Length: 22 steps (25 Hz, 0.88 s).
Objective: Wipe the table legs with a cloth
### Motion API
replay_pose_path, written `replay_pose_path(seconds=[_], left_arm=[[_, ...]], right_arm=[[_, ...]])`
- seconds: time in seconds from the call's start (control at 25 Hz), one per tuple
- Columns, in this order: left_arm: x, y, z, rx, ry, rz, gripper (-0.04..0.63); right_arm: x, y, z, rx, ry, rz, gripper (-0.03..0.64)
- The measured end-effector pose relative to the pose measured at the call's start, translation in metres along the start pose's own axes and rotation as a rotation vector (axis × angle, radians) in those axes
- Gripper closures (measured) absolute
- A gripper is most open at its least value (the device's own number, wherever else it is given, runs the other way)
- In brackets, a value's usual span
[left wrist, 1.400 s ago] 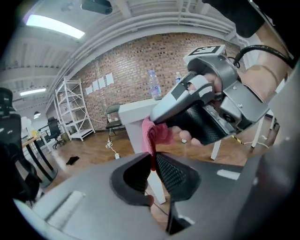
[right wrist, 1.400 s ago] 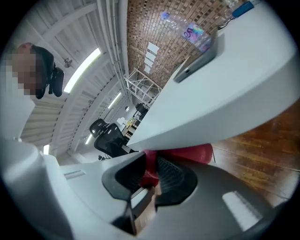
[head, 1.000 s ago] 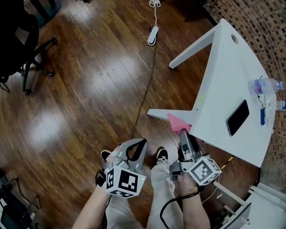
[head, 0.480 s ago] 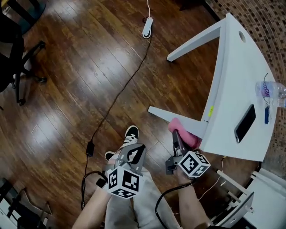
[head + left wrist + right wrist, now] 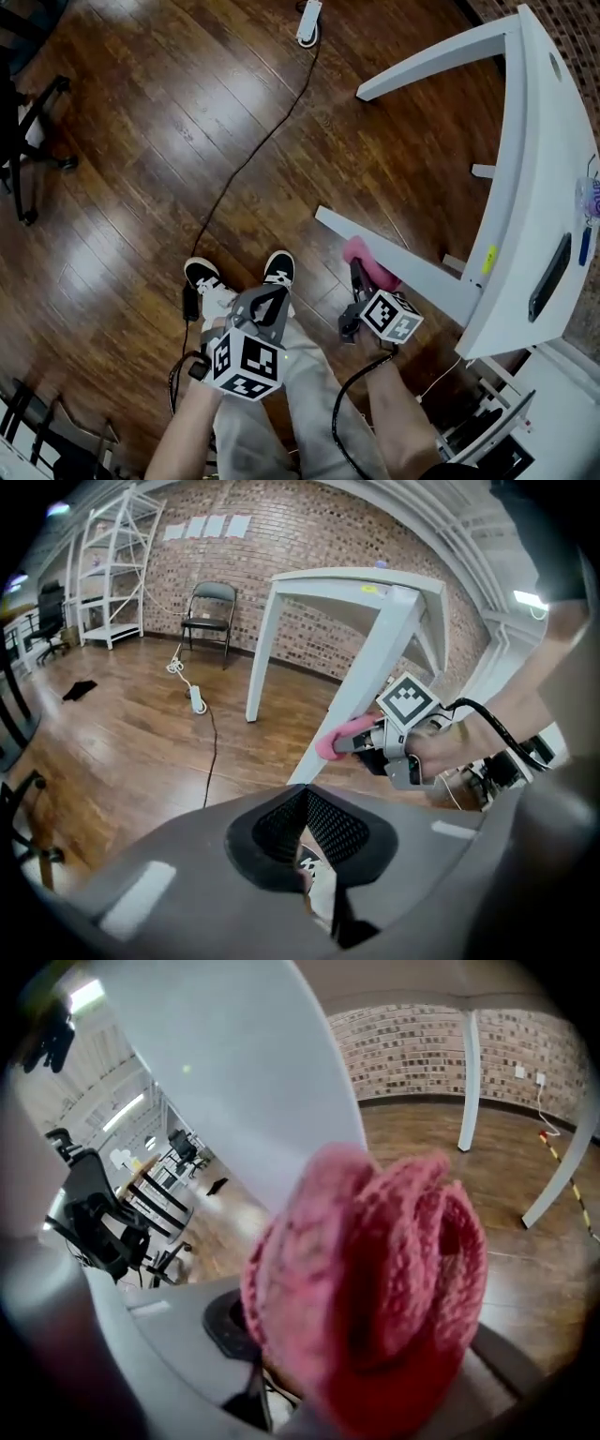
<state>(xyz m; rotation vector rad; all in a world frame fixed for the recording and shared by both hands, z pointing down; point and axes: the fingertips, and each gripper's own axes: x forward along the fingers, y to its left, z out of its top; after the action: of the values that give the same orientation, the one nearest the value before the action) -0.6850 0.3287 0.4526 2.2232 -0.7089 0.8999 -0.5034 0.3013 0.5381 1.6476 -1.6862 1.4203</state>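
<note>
Both grippers sit lower than a second ago, and the pink cloth (image 5: 367, 261) has come down the slanted table leg (image 5: 412, 272) from beside the tabletop to about halfway along it.

Nearest, the left gripper (image 5: 269, 302) hangs over the person's knees with its jaws clenched together and nothing between them; in its own view a shoe (image 5: 307, 862) shows in part behind the tips. Just to its right, the right gripper (image 5: 357, 277) grasps the cloth and holds it against the upper face of the leg. In the right gripper view the cloth (image 5: 375, 1307) fills most of the frame and hides the jaw pads. It is a thick, knitted, rose-pink bundle folded into soft rolls, with the white leg (image 5: 253, 1101) touching it at upper left.

The white table (image 5: 530, 169) runs off the right edge. A dark phone (image 5: 550, 291) lies on it. Further along, a clear bottle (image 5: 591, 199) is cut by the frame, and what it holds cannot be made out.

Beyond the shoes, a black cable (image 5: 253, 155) runs over the wooden floor (image 5: 141, 112) to a white power strip (image 5: 308, 21), clipped by the top edge. An office chair base (image 5: 28, 159) stands at far left, only partly in view.
</note>
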Motion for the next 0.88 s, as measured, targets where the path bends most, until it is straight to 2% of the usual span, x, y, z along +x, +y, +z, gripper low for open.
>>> replay_pose_path(seconds=[0.2,0.36,0.48,0.6,0.68,0.76,0.88], left_arm=[[0.029,0.022,-0.042,-0.122,0.002,-0.035,0.594],[0.06,0.039,-0.084,-0.183,0.078,-0.087,0.594],[0.079,0.06,-0.111,-0.257,0.131,-0.085,0.594],[0.091,0.079,-0.123,-0.331,0.11,-0.086,0.594],[0.096,0.086,-0.128,-0.333,0.098,-0.105,0.594],[0.099,0.092,-0.134,-0.301,0.1,-0.14,0.594],[0.103,0.111,-0.137,-0.294,0.088,-0.215,0.594]], right_arm=[[0.053,-0.024,-0.032,-0.029,0.006,-0.132,0.555],[0.107,-0.046,-0.06,-0.023,0.016,-0.2,0.555],[0.147,-0.066,-0.083,-0.031,0.046,-0.245,0.555],[0.182,-0.086,-0.101,-0.033,0.078,-0.288,0.554],[0.204,-0.097,-0.112,-0.038,0.1,-0.307,0.554],[0.221,-0.109,-0.123,-0.03,0.119,-0.331,0.552],[0.245,-0.123,-0.14,0.031,0.111,-0.381,0.551]])
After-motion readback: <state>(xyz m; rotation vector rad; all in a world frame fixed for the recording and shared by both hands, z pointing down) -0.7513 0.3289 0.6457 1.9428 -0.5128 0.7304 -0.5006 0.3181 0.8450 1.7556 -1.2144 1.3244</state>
